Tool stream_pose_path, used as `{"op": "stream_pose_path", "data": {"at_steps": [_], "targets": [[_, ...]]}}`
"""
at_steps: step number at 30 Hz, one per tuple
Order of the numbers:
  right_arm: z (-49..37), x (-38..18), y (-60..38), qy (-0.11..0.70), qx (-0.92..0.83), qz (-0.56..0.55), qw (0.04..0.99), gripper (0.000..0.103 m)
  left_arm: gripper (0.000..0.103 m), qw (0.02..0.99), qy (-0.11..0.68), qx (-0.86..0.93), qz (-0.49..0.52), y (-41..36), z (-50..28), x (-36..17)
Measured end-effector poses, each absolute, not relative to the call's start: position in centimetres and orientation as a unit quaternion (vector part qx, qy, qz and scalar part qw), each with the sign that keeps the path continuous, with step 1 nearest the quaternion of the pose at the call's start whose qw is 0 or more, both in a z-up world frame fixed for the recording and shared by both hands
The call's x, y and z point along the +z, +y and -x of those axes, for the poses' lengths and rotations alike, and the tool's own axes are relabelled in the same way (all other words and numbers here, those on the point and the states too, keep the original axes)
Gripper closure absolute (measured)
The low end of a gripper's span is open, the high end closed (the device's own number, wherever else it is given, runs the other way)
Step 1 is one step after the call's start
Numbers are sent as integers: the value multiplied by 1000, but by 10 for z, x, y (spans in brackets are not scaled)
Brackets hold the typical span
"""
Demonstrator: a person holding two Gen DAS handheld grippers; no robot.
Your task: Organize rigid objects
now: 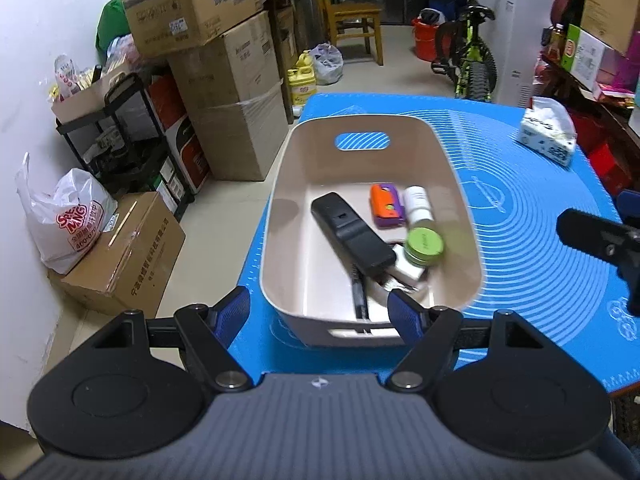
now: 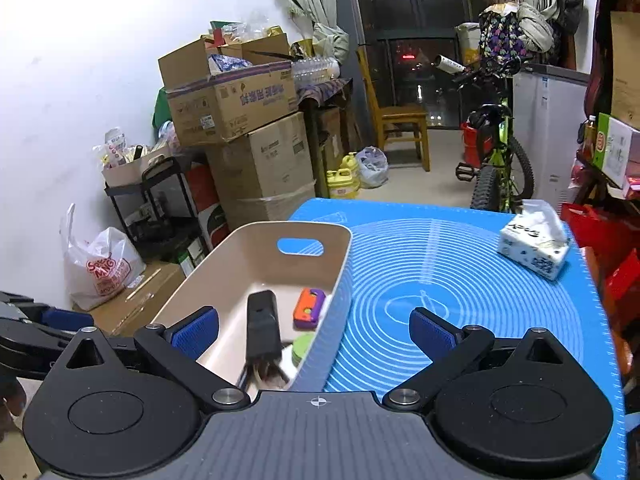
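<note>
Sorting pretty much wrapped by the look of it: black remote [image 1: 352, 236], orange-purple block [image 1: 386, 205], green-lidded jar [image 1: 424, 245] already in beige plastic bin [image 1: 280, 184] on blue-matted table [image 1: 532, 240], left hand-held gripper [image 1: 318, 314] and right hand-held gripper [image 2: 314, 334] both spread apart and empty, probably just backing off next.

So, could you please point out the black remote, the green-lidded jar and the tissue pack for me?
black remote [image 1: 352, 234], left wrist view, middle of its upper face.
green-lidded jar [image 1: 424, 243], left wrist view, centre of the green lid.
tissue pack [image 2: 534, 250], right wrist view, its patterned front side.
</note>
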State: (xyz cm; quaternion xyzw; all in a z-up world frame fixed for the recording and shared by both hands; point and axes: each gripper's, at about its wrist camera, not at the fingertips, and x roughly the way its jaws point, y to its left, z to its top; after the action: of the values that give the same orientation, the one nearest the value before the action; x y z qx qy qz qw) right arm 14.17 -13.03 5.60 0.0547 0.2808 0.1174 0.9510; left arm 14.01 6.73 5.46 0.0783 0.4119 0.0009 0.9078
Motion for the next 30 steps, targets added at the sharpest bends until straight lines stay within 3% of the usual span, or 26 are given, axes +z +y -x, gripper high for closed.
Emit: {"op": "stream_pose_path", "data": {"at_steps": [30], "targets": [[8, 44, -197, 292, 55, -66, 952, 2, 27, 932, 356, -19, -74, -4, -7, 54]]}}
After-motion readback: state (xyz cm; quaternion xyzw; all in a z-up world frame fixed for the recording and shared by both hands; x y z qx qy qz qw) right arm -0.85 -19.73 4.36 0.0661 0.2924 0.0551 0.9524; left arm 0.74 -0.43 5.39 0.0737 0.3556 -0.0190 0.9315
